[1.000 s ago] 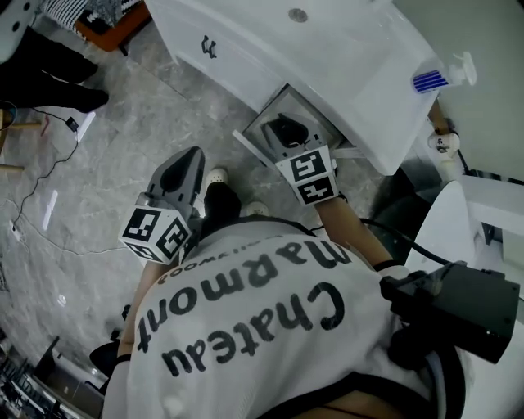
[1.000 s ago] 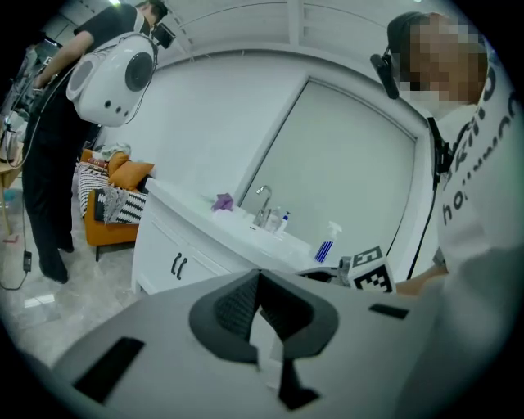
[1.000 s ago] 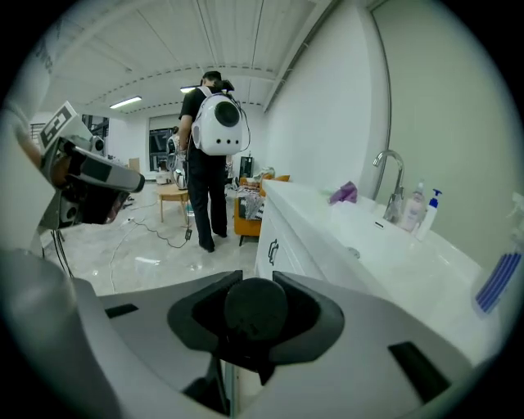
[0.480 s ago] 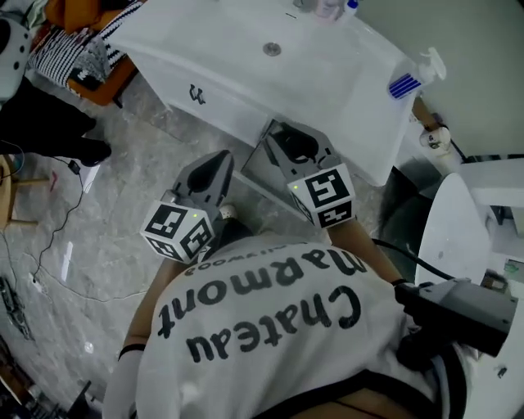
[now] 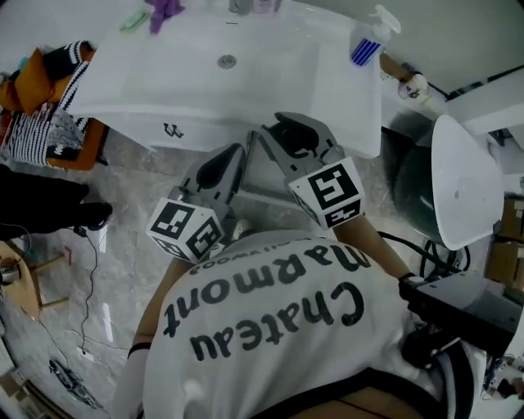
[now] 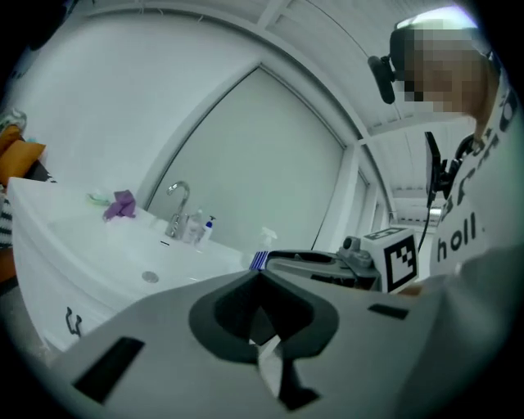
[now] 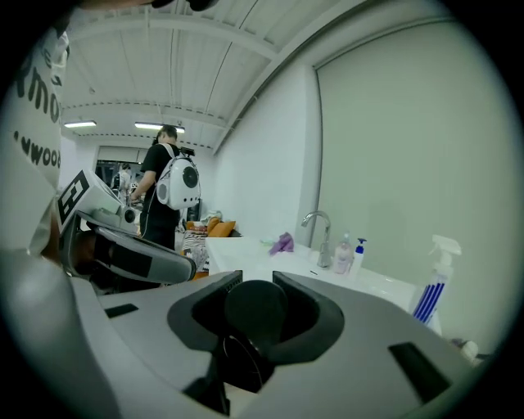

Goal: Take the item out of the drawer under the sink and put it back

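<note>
My right gripper (image 5: pixel 286 124) is shut on a dark, rounded item (image 5: pixel 295 141) and holds it up at the white sink's (image 5: pixel 270 86) front rim. In the right gripper view that item (image 7: pixel 255 309) fills the gap between the jaws of the right gripper (image 7: pixel 250 283). Just to its left, my left gripper (image 5: pixel 236 154) is shut with nothing in it, and its tips meet in the left gripper view (image 6: pixel 260 277). Between the two grippers, a grey strip of the open drawer (image 5: pixel 260 183) shows below the sink. What else lies in the drawer is hidden.
A faucet (image 7: pixel 319 229), small bottles and a purple cloth (image 5: pixel 164 12) sit on the sink top, with a spray bottle (image 5: pixel 368 41) at its right end. A white toilet (image 5: pixel 463 180) stands to the right. Clothes (image 5: pixel 49 114) lie at the left. A person with a backpack (image 7: pixel 168 196) stands behind.
Both grippers have risen from floor and drawer level up to the sink's front rim. The right one carried the dark item up out of the drawer.
</note>
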